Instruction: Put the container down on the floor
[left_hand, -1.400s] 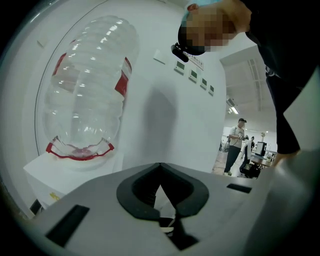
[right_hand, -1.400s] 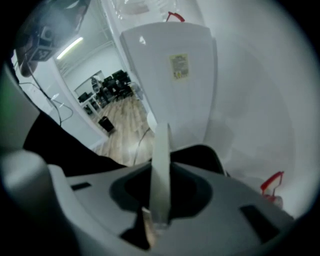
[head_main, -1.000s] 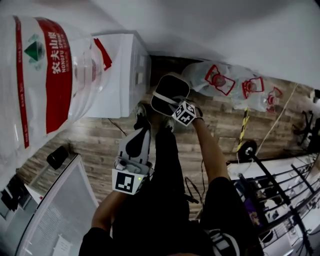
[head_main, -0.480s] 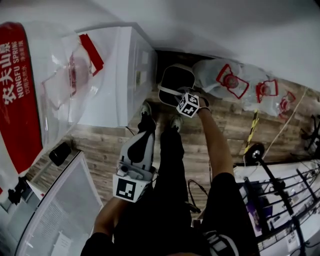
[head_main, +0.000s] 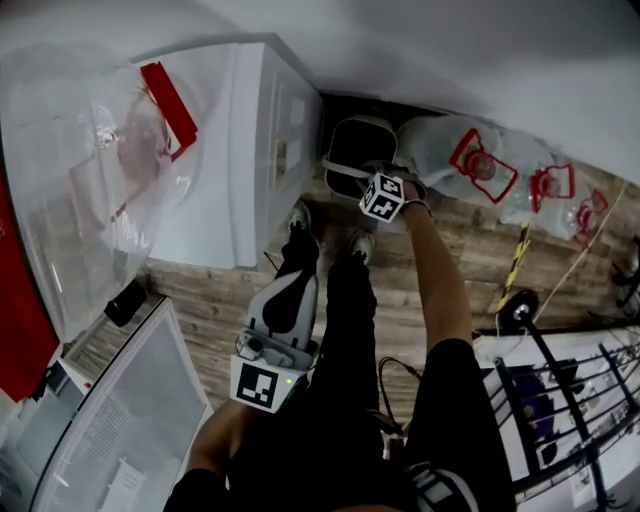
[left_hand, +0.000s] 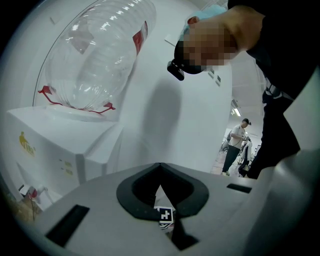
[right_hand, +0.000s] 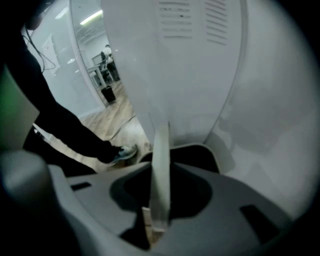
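Container (head_main: 352, 160), a small pale bin with a dark inside, hangs by its handle (right_hand: 161, 165) from the right tool (head_main: 368, 176), whose jaws are pinched on that thin band. It sits low in the dark corner between the white water dispenser (head_main: 240, 150) and the big clear bottles (head_main: 470, 160) lying on the wooden floor (head_main: 450, 260). From here I can't tell whether its base touches the floor. The person's arm reaches straight down to it, with their shoes (head_main: 300, 218) planted just beside it. The left tool (head_main: 297, 275) is held close to the person's legs, well apart from the bin. Its jaws are pressed together at the tips with nothing in them. An upturned clear bottle (head_main: 90, 170) sits atop the dispenser.
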